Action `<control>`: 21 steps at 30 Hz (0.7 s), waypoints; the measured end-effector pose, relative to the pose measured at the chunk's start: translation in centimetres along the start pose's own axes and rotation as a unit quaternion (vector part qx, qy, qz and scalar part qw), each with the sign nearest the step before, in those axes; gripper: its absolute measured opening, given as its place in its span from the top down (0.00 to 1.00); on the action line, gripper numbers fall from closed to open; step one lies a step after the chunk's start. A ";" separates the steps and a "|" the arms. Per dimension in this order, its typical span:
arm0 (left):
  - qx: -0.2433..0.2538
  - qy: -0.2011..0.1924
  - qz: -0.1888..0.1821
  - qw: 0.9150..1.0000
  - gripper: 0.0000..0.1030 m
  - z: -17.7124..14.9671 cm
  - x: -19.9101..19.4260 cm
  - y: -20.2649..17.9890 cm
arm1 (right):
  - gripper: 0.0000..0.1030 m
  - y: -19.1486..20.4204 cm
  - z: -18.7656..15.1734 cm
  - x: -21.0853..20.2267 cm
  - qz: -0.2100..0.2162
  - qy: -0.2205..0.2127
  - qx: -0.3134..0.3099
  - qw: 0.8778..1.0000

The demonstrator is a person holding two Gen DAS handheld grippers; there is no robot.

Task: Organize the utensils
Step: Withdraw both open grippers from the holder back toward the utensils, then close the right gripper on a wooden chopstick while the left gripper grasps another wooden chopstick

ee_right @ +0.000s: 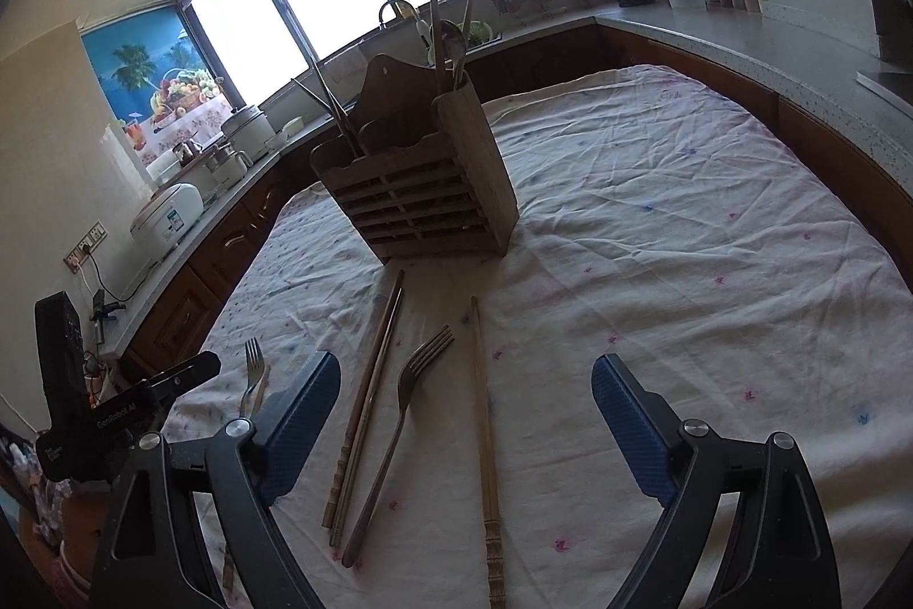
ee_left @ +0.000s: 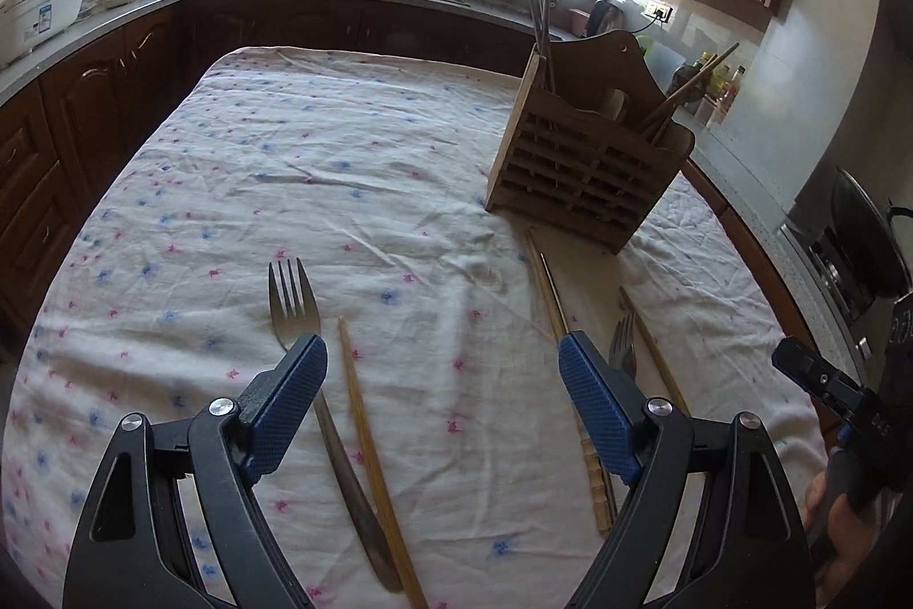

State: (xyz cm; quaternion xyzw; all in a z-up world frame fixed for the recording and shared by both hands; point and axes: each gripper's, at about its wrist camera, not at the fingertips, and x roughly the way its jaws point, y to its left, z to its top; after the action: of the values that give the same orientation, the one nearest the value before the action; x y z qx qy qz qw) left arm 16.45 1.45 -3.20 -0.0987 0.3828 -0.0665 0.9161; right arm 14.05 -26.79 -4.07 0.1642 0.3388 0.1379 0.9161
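Left wrist view gives us a slatted wooden utensil holder [ee_left: 588,178] standing on the flower-printed white tablecloth [ee_left: 285,164], chopsticks upright inside. Nearer us than the holder lie a steel fork [ee_left: 294,306] touching one wooden chopstick [ee_left: 365,432]. Our left gripper [ee_left: 442,352] hangs wide open above them, holding nothing. Right of the holder's front, our right gripper [ee_right: 465,375] gapes equally empty over a second steel fork [ee_right: 399,409].
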 end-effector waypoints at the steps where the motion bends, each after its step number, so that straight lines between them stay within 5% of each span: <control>1: 0.005 0.005 0.001 1.000 0.17 0.1 0.4 -0.2 | 0.14 0.0 0.0 0.2 -0.003 0.003 -0.003 1.000; 9: 0.025 0.034 -0.002 0.999 0.17 1.2 3.2 -1.7 | 0.40 -0.3 0.2 2.5 -0.020 0.038 -0.013 0.999; 21: 0.038 0.066 -0.016 0.997 0.23 2.8 7.1 -3.3 | 0.53 -0.2 0.7 5.1 -0.023 0.066 -0.029 0.997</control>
State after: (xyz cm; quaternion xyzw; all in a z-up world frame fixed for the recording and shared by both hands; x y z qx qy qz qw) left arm 23.29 -2.76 -5.41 -0.0655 0.4377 -0.1019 0.8909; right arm 18.30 -25.27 -6.55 0.1199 0.3985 0.1372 0.8989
